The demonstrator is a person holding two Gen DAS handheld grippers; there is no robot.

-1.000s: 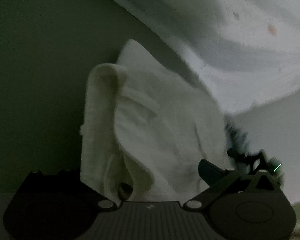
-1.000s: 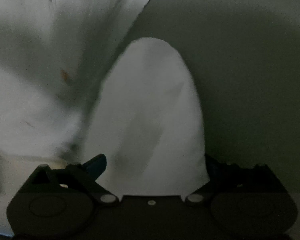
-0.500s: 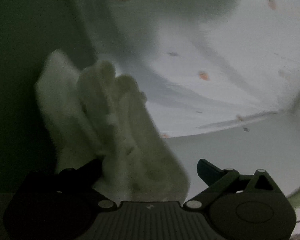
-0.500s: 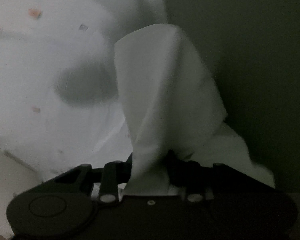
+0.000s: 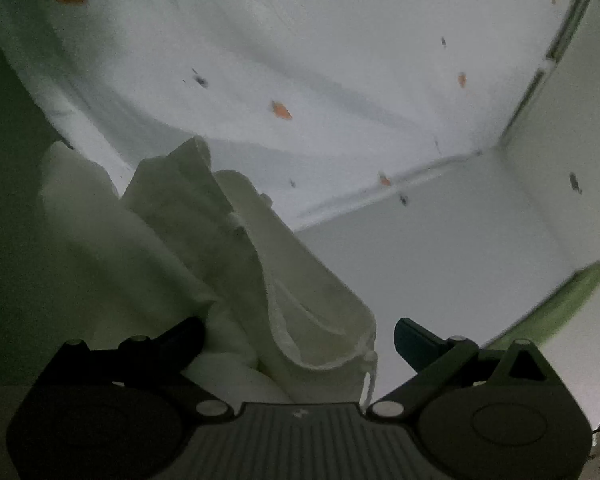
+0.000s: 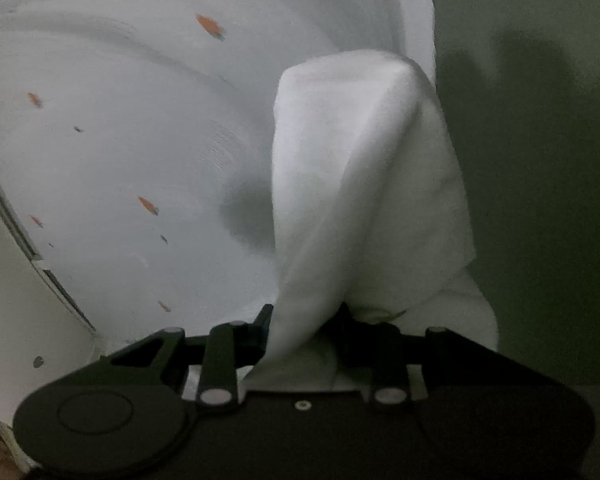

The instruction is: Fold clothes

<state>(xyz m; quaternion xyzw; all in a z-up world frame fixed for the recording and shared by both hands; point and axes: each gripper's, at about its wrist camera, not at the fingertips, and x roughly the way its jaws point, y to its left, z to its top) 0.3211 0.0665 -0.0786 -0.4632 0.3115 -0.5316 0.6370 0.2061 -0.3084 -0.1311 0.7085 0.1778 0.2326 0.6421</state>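
The right gripper (image 6: 306,330) has its fingers pinched tight on a fold of the white garment (image 6: 364,184), which stands up in a hump just beyond it. The left gripper (image 5: 300,332) is spread wide; bunched cloth (image 5: 236,264) lies between its fingers, against the left one, ungripped. Beyond both, the speckled white sheet (image 5: 340,60) stretches across the surface.
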